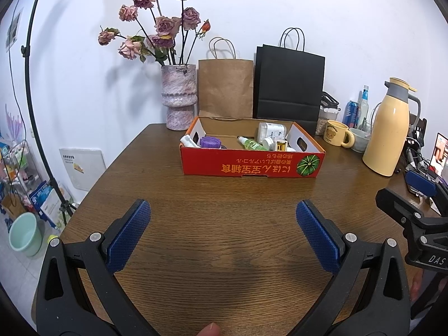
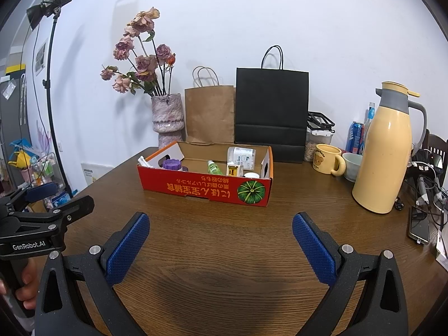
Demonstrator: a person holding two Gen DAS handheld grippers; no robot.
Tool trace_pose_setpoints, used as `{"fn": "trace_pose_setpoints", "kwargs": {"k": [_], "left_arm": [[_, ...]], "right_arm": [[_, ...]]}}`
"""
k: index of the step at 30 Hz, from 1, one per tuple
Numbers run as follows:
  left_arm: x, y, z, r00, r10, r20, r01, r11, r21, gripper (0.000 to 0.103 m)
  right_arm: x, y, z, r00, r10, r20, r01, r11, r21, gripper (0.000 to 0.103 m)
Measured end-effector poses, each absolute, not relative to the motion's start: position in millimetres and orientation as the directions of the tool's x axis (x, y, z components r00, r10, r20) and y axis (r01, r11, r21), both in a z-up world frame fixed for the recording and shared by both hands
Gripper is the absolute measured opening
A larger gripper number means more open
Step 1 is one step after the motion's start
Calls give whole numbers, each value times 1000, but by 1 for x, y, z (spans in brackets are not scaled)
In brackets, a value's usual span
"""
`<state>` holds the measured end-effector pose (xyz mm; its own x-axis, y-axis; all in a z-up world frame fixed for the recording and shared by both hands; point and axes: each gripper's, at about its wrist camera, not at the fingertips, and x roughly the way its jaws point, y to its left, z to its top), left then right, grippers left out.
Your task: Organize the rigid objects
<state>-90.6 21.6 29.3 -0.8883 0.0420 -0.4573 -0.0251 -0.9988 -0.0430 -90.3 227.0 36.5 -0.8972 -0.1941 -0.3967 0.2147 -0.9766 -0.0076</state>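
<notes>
A red cardboard box [image 1: 252, 165] [image 2: 204, 189] with a pumpkin picture stands in the middle of the wooden table. Inside lie a purple-lidded jar [image 1: 210, 142] [image 2: 171, 164], a green tube [image 1: 251, 144] [image 2: 214, 168], a white container [image 1: 271, 132] [image 2: 241, 156], a small yellow item [image 1: 281, 145] [image 2: 233, 170] and a white piece [image 1: 189, 141] at the left. My left gripper [image 1: 223, 212] is open and empty above bare table, in front of the box. My right gripper [image 2: 220, 225] is open and empty too, also short of the box.
Behind the box stand a vase of dried roses [image 1: 179, 98], a brown paper bag [image 1: 225, 88] and a black paper bag [image 1: 288, 84]. At the right are a yellow mug [image 2: 327, 159], a bowl [image 2: 352, 162], a yellow thermos jug [image 2: 387, 151], cans, cables and a phone [image 2: 418, 228].
</notes>
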Motion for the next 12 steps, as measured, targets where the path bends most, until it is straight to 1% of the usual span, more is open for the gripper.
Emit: {"fn": "trace_pose_setpoints", "kwargs": {"k": [12], "left_arm": [[-90, 20, 30, -891, 51, -451, -34, -998, -45, 103]], "right_arm": [[-91, 226, 37, -896, -195, -398, 215, -977, -8, 103]]}}
